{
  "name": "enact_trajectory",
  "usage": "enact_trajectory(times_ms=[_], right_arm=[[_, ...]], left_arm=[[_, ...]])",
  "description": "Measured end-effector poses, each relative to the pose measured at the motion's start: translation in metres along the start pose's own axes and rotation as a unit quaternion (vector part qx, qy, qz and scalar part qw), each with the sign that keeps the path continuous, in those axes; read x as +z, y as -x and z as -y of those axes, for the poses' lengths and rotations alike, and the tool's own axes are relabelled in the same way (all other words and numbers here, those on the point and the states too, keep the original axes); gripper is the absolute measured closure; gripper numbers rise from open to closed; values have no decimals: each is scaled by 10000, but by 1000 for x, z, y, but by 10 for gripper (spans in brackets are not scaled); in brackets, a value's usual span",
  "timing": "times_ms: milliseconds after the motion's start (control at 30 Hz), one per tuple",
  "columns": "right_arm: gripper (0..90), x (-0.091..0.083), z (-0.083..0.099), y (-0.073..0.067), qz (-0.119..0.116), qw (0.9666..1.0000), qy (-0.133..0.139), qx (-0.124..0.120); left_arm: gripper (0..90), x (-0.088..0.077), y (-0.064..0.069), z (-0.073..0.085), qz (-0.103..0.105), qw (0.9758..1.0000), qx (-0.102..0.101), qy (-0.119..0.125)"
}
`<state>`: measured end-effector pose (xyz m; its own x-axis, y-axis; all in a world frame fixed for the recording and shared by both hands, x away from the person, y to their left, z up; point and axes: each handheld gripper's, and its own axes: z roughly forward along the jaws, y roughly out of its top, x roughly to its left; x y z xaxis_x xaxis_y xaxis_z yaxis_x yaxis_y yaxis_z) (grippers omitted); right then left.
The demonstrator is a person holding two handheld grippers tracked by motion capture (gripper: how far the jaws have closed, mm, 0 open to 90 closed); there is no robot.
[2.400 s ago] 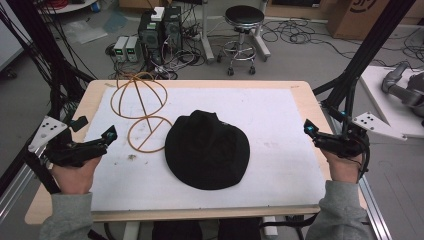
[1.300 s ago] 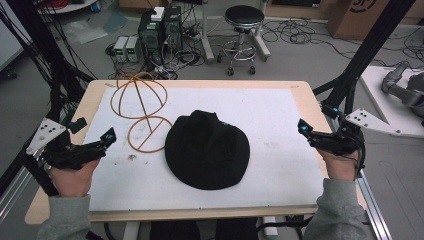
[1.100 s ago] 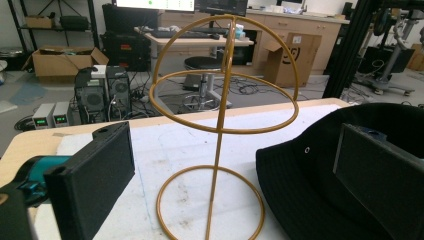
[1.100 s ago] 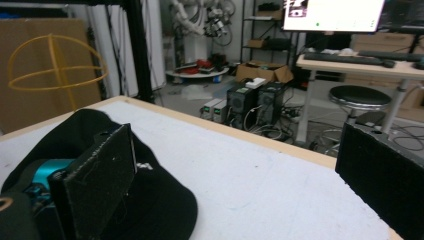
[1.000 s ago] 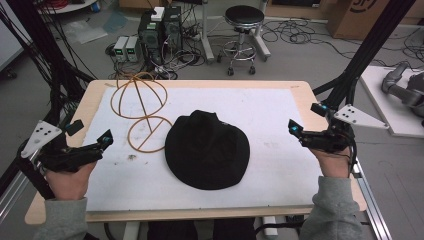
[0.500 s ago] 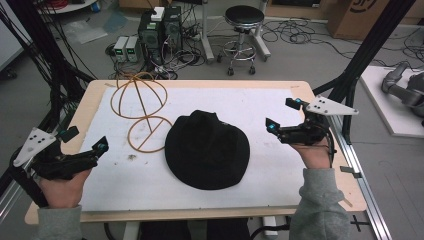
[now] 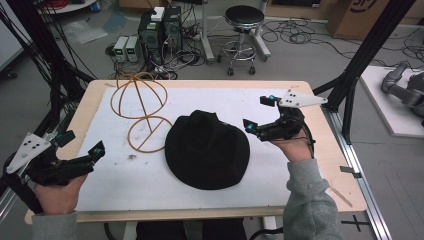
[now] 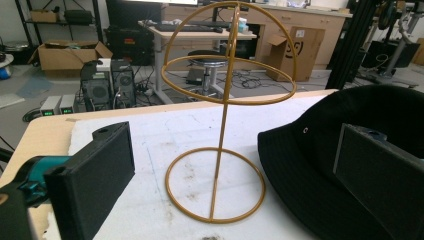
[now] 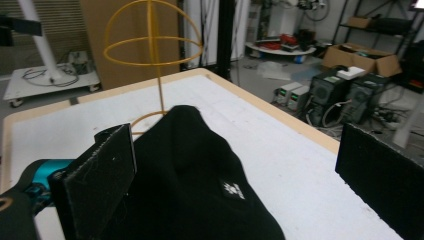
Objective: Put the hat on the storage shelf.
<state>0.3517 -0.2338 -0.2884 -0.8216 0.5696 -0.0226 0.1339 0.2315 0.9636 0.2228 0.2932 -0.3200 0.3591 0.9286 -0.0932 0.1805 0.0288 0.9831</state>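
A black bucket hat [image 7: 207, 149] lies brim down in the middle of the white mat [image 7: 300, 165]. Behind it on the left stands a yellow wire hat stand [image 7: 140, 110] with a ring base and a wire dome on top. My right gripper [image 7: 258, 114] hovers open just right of the hat's crown, jaws wide apart. In the right gripper view the hat [image 9: 195, 185] lies between and beyond the jaws, with the stand [image 9: 152, 55] behind it. My left gripper [image 7: 81, 144] is open near the table's front left corner. In the left gripper view the stand [image 8: 225, 115] is straight ahead and the hat [image 8: 325, 150] is to the right.
The wooden table's edge [image 7: 325, 125] runs close beside the right hand. Black frame posts [image 7: 365, 55] stand at the table's sides. Beyond the far edge are computer boxes [image 7: 160, 30], a stool [image 7: 242, 35] and floor cables.
My right gripper has moved left from the table's right edge to just beside the hat. My left gripper has drawn back toward the front left corner. Both stayed open.
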Motion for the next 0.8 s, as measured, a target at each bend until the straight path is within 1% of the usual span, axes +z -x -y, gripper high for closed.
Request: enact_trajectory(times_ms=[67, 133, 200, 233, 267, 333, 367, 433, 500, 533, 600, 633, 767, 800], right_arm=[[24, 3, -1, -1, -40, 10000, -8, -14], [24, 12, -2, -2, -147, 9999, -66, -53], [23, 15, -3, -3, -187, 9998, -84, -31], [24, 20, -4, -4, -245, 9997, -63, -70], [24, 22, -4, -4, -288, 9995, -67, -62], [24, 23, -5, -5, -303, 9995, -70, -62], [24, 27, -6, -5, -367, 9993, -69, -56], [24, 31, -6, -5, -417, 9991, -70, -55], [24, 32, -6, -6, -439, 9990, -75, -57], [24, 36, -6, -6, -495, 9987, -81, -51], [24, 38, -7, -6, -521, 9986, -83, -70], [24, 42, -6, -8, -571, 9983, -108, -81], [24, 49, -6, -11, -653, 9977, -148, -108], [24, 54, -5, -14, -717, 9972, -194, -105]], left_arm=[[32, -1, -1, 0, -16, 10000, -7, -1], [32, -3, -1, 0, -21, 10000, -3, -2], [32, -4, -1, 0, -20, 10000, 6, 5], [32, -5, -1, 0, -31, 10000, 0, 10], [32, -6, -1, 0, -33, 10000, -3, 19], [32, -7, -1, 0, -31, 10000, 6, 19], [32, -9, -1, 1, -42, 10000, 2, 17], [32, -10, -2, 1, -47, 10000, -2, 23], [32, -12, -2, 1, -31, 10000, -13, 24], [32, -13, -2, 1, -48, 10000, 7, 16], [32, -15, -2, 1, -54, 10000, 5, 29], [32, -15, -2, 1, -57, 10000, 19, 24], [32, -18, -2, 3, -47, 10000, 50, -3], [32, -19, -2, 3, -54, 10000, 54, 6]])
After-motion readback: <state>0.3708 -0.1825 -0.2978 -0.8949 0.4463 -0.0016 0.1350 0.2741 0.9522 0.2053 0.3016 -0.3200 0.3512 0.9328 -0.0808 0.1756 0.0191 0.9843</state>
